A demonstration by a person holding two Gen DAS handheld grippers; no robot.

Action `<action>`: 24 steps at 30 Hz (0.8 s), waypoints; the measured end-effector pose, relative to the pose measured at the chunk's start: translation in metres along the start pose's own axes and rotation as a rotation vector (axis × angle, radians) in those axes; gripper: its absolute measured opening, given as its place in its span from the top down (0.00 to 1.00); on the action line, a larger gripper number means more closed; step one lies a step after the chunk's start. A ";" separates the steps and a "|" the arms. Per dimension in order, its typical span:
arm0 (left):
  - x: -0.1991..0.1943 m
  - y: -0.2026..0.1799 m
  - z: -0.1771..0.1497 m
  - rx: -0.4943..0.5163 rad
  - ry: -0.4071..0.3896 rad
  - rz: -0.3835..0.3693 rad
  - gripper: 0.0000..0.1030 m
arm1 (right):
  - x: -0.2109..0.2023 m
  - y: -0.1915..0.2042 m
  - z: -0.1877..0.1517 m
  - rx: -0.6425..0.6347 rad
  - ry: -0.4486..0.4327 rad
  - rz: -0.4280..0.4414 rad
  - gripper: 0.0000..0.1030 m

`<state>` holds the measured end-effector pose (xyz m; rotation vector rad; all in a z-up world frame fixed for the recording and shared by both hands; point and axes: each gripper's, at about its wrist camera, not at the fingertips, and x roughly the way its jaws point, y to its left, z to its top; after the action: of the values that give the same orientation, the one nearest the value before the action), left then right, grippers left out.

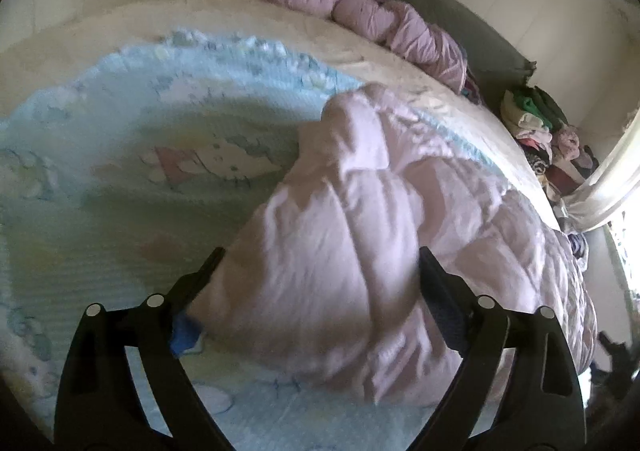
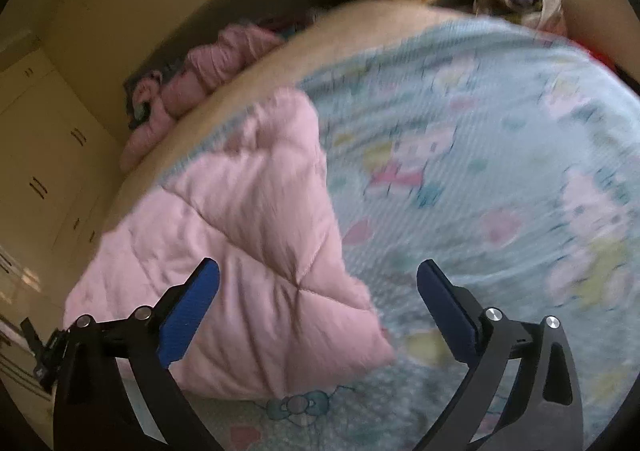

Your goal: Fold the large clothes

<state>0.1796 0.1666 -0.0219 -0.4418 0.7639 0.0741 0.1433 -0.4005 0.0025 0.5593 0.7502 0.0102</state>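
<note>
Two grippers are working over one pink quilted garment [image 1: 360, 235], prob. a padded coat, which is lying bunched on a light-blue cartoon-print blanket [image 1: 120, 155] spread across the bed.

We are finding the left gripper [image 1: 320, 271] spread wide, with a thick bulge of the garment sitting between its fingers. The pads are flanking the fabric, but we cannot tell whether they are touching it. In the right wrist view, the right gripper [image 2: 318, 275] is also standing wide, holding nothing. It is hovering above the garment's near corner [image 2: 360, 315], with its right finger over bare blanket.

We are noting a second pink padded item [image 1: 360, 11] lying along the far edge of the bed, apart from the work, and a clothes pile [image 1: 536, 123] beyond the bed end.

Risks, as we are judging them:
- Thick, slippery padding. A shallow bite is likely to slip out during a lift.
- A low pinch at the corner could catch the blanket too and drag it along w/ the fold.
- Fabric is bunched, not flat, so folding now could trap creases and give a lopsided stack.
- Both views are blurred, so edge positions are uncertain.
</note>
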 end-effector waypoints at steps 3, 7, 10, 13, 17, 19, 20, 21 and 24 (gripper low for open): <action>-0.027 -0.009 -0.002 0.027 -0.046 0.002 0.09 | -0.029 0.001 0.007 -0.031 -0.057 0.015 0.04; -0.072 -0.033 -0.009 0.106 -0.134 0.004 0.09 | -0.075 0.019 0.007 -0.106 -0.135 0.046 0.04; -0.098 -0.052 -0.016 0.145 -0.164 -0.014 0.09 | -0.102 0.037 0.001 -0.159 -0.171 0.078 0.04; -0.123 -0.068 -0.029 0.174 -0.211 -0.032 0.09 | -0.128 0.064 -0.005 -0.255 -0.226 0.097 0.04; -0.145 -0.087 -0.042 0.207 -0.233 -0.055 0.09 | -0.153 0.088 -0.014 -0.335 -0.270 0.121 0.04; -0.156 -0.094 -0.050 0.219 -0.239 -0.066 0.09 | -0.160 0.095 -0.018 -0.352 -0.274 0.134 0.04; -0.159 -0.096 -0.052 0.221 -0.240 -0.069 0.09 | -0.163 0.098 -0.021 -0.359 -0.267 0.140 0.04; -0.162 -0.098 -0.055 0.224 -0.242 -0.076 0.09 | -0.166 0.102 -0.024 -0.368 -0.263 0.140 0.04; -0.174 -0.106 -0.067 0.257 -0.240 -0.099 0.09 | -0.172 0.111 -0.033 -0.394 -0.257 0.134 0.04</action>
<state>0.0335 0.0591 0.0923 -0.2203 0.5056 -0.0630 0.0155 -0.3252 0.1471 0.2267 0.4420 0.2025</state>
